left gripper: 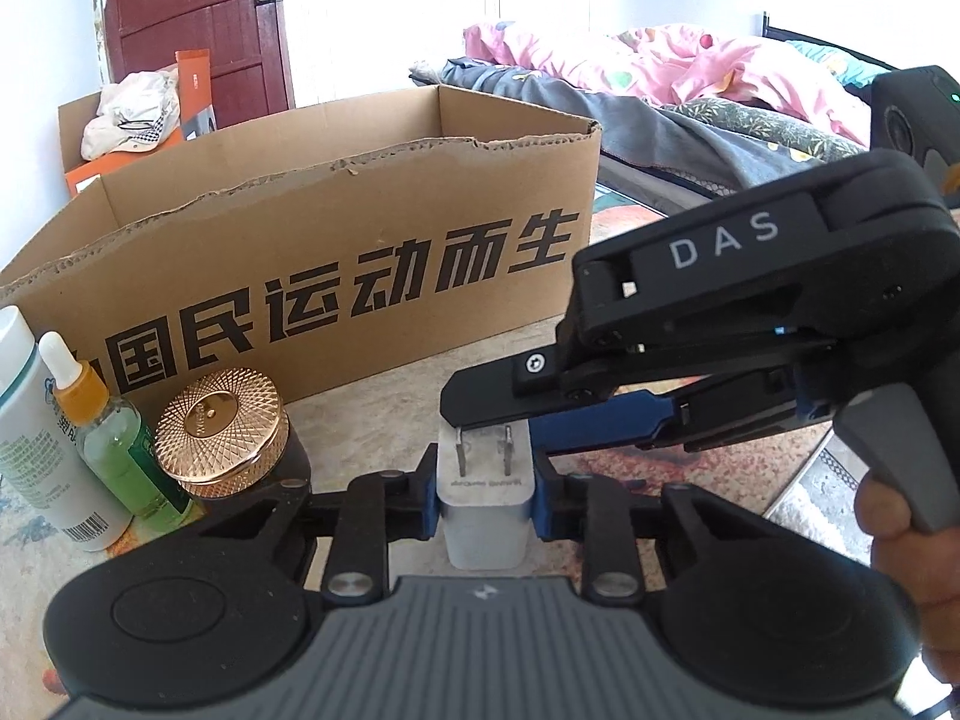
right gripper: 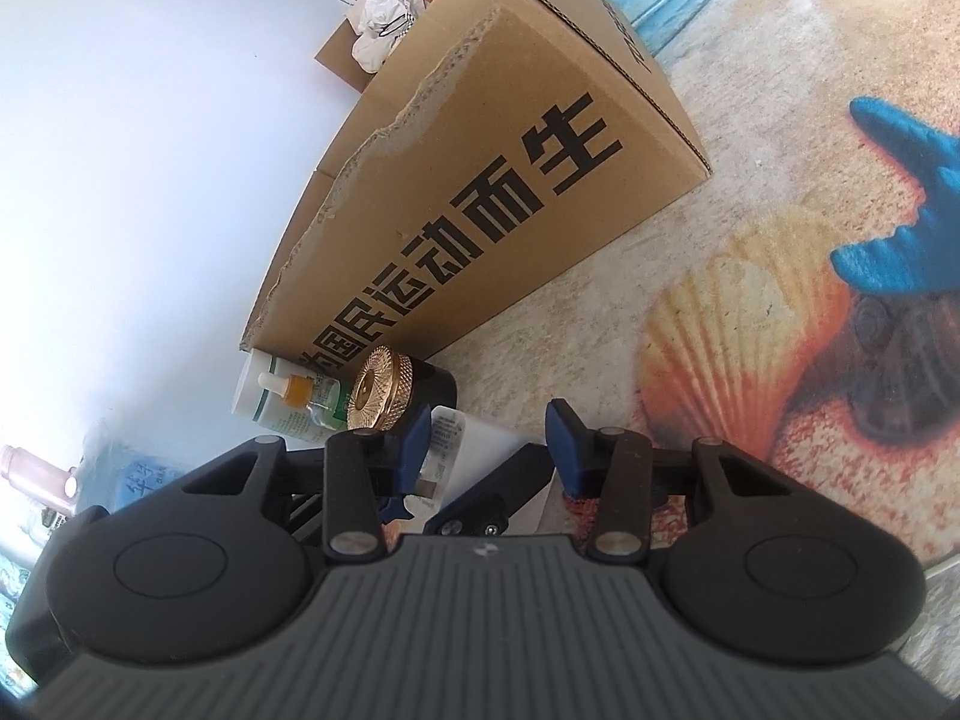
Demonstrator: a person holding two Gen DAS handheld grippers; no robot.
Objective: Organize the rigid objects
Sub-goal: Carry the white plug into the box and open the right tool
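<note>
My left gripper is shut on a white plug adapter, its two metal prongs pointing away from me. My right gripper reaches in from the right, its fingers just above the prongs; in its own view it stands open around the adapter. A jar with a gold lid, a green dropper bottle and a white tube stand at the left, in front of an open cardboard box. They also show in the right wrist view: the jar, the box.
The table has a seashell and starfish pattern. A bed with pink bedding lies behind at the right. A second box with cloth and a red door are at the back left. A pink bottle lies far left.
</note>
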